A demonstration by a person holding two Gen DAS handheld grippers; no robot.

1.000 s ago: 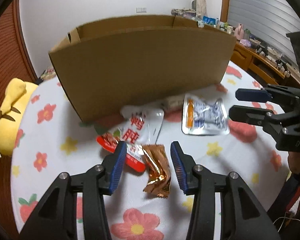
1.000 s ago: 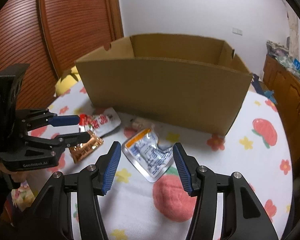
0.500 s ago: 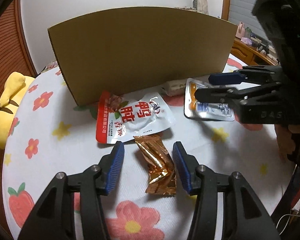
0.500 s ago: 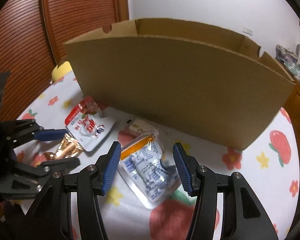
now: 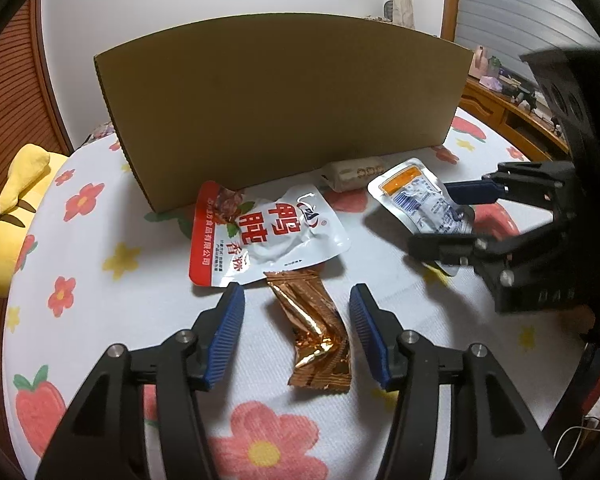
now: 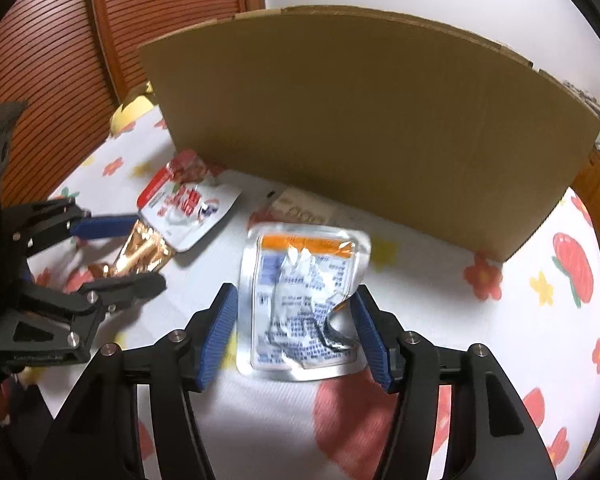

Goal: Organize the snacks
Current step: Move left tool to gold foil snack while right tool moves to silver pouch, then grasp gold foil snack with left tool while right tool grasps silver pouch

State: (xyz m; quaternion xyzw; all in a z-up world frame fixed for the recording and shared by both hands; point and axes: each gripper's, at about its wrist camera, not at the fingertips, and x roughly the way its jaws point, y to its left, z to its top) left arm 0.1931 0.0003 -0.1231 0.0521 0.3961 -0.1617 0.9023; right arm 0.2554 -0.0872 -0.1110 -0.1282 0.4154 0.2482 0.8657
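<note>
A cardboard box [image 5: 284, 108] stands at the back of the flowered tablecloth [image 5: 100, 280]; it also shows in the right wrist view [image 6: 364, 128]. My left gripper [image 5: 296, 332] is open, its fingers either side of a copper foil snack [image 5: 316, 328]. A red and white pouch [image 5: 260, 236] lies just beyond it. My right gripper [image 6: 292, 332] is open around a silver pouch with an orange stripe [image 6: 304, 296], seen from the left wrist view [image 5: 420, 200] too. A small beige packet [image 5: 352, 172] lies against the box.
A yellow plush toy [image 5: 12, 200] sits at the table's left edge. A wooden sideboard with small items [image 5: 512, 108] stands at the right. A ribbed wooden door [image 6: 60, 40] is behind on the left.
Both grippers have come down and forward. The left one now straddles the copper snack, the right one straddles the silver pouch. The box looms closer and hides its inside.
</note>
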